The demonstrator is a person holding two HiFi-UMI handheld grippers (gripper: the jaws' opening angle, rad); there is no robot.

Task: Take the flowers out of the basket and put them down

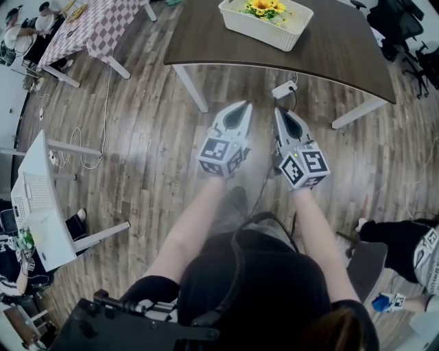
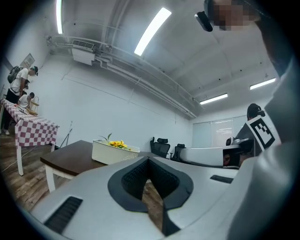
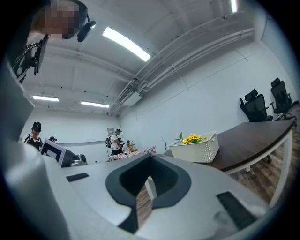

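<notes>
The yellow sunflowers (image 1: pixel 267 7) sit in the white perforated plastic basket (image 1: pixel 255 30) on the dark brown wooden bench (image 1: pixel 336 51). The left tongs (image 1: pixel 243 105) and the right tongs (image 1: pixel 280 110), both closed and empty, point level, side by side over the wood-plank floor (image 1: pixel 151 137), just short of the bench's near edge.

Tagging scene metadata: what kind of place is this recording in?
Probably an office or lab workspace: rolling office chairs beside a dark wooden table, strip ceiling lights, and other people working at a checkered-cloth table across the wood-look floor.
</notes>
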